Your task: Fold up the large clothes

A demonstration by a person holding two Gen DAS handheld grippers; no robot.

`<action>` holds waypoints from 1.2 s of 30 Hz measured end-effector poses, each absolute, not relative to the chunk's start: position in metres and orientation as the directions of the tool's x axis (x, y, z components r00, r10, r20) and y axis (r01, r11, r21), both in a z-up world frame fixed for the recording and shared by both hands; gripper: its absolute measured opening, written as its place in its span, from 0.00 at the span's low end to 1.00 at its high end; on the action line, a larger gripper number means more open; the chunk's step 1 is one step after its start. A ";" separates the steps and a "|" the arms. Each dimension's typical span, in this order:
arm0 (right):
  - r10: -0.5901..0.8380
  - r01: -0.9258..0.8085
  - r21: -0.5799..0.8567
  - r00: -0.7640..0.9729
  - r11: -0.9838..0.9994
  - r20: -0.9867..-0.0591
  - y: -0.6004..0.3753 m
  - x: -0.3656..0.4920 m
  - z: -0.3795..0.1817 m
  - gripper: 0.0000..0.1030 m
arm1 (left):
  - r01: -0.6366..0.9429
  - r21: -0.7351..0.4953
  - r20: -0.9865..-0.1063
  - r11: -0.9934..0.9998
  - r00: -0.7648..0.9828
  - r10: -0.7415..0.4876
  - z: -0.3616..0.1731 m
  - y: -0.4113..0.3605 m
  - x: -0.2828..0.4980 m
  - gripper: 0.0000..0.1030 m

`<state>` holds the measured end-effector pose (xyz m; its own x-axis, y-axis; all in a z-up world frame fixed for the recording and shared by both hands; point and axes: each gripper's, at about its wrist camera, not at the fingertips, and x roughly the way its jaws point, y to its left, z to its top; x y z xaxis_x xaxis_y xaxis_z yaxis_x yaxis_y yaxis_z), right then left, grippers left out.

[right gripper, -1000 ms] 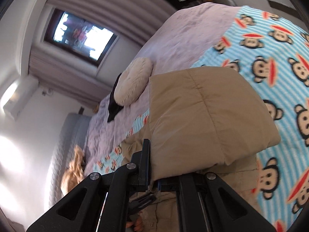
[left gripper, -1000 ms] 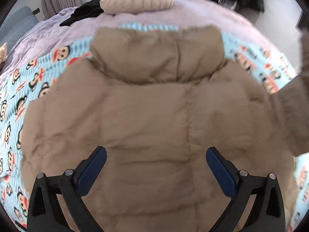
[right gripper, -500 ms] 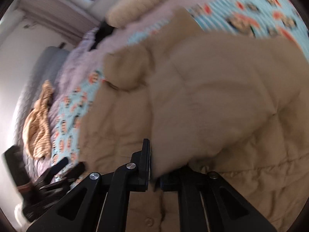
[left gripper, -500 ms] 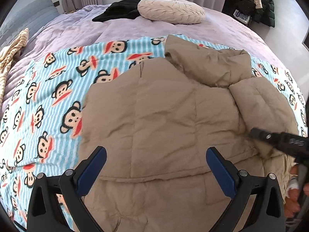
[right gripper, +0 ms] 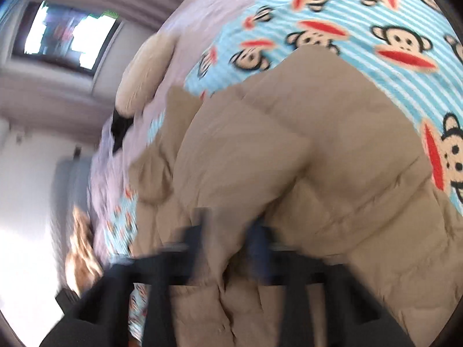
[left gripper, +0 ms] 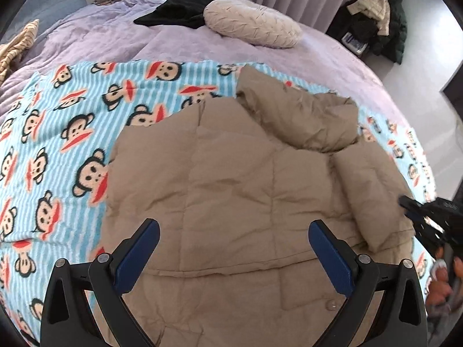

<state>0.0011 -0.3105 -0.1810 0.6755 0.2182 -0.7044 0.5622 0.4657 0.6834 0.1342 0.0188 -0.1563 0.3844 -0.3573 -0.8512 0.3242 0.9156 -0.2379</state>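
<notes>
A tan puffer jacket (left gripper: 231,190) lies back up on a monkey-print blanket (left gripper: 58,133), hood (left gripper: 298,115) at the far end. Its right sleeve (left gripper: 373,190) is folded over the back. My left gripper (left gripper: 234,248) hovers open and empty above the jacket's lower back. My right gripper (left gripper: 419,219) shows at the right edge by the sleeve's cuff. In the blurred right wrist view the right gripper (right gripper: 228,231) has its jaws a little apart, with the jacket (right gripper: 289,159) between and behind them.
The blanket lies on a lilac bed (left gripper: 115,37). A cream round pillow (left gripper: 254,21) and a black garment (left gripper: 179,11) lie at the bed's far end. A striped yellow cloth (left gripper: 14,43) is at far left. Dark coats (left gripper: 379,14) are piled on the floor at right.
The right gripper has laid the sleeve over the jacket's back and its jaws have parted. The left gripper has drawn back and turned left, staying open.
</notes>
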 end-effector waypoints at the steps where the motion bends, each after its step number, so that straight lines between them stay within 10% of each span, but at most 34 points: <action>1: 0.209 0.551 0.681 0.683 0.482 -0.700 -0.309 0.007 -0.178 0.08 | 0.330 -0.246 -0.846 0.911 0.385 -0.368 -0.155 0.019 0.134 1.00; 8: 0.293 0.246 0.552 0.642 0.797 -0.708 -0.214 0.076 -0.131 0.08 | 0.296 -0.372 -0.798 0.880 0.383 -0.466 -0.140 0.045 0.136 1.00; 12: 0.388 0.138 0.508 0.488 0.850 -0.782 -0.152 0.094 -0.154 0.27 | 0.270 -0.429 -0.781 0.862 0.368 -0.504 -0.141 0.053 0.139 1.00; 14: 0.427 0.146 0.525 0.422 0.839 -0.800 -0.141 0.089 -0.170 0.54 | 0.272 -0.437 -0.785 0.858 0.350 -0.511 -0.144 0.049 0.141 1.00; 23: 0.343 0.484 0.572 0.482 0.662 -0.806 -0.278 -0.022 -0.191 0.54 | 0.304 -0.481 -0.803 0.823 0.224 -0.552 -0.184 -0.002 0.155 1.00; 28: 0.285 0.619 0.624 0.563 0.477 -0.776 -0.350 -0.070 -0.201 0.54 | 0.307 -0.461 -0.833 0.833 0.174 -0.525 -0.204 -0.030 0.164 0.65; 30: 0.255 0.647 0.626 0.579 0.436 -0.775 -0.367 -0.074 -0.206 0.54 | 0.311 -0.443 -0.846 0.841 0.165 -0.506 -0.208 -0.034 0.162 0.24; 31: 0.242 0.652 0.629 0.587 0.424 -0.772 -0.371 -0.074 -0.207 0.50 | 0.315 -0.433 -0.849 0.844 0.172 -0.500 -0.207 -0.034 0.159 0.21; 33: 0.212 0.657 0.625 0.599 0.420 -0.772 -0.376 -0.068 -0.208 0.05 | 0.332 -0.412 -0.848 0.849 0.201 -0.490 -0.203 -0.031 0.153 0.21; 36: 0.179 0.647 0.608 0.603 0.459 -0.777 -0.376 -0.060 -0.206 0.04 | 0.341 -0.323 -0.879 0.883 0.236 -0.413 -0.209 -0.025 0.148 0.21</action>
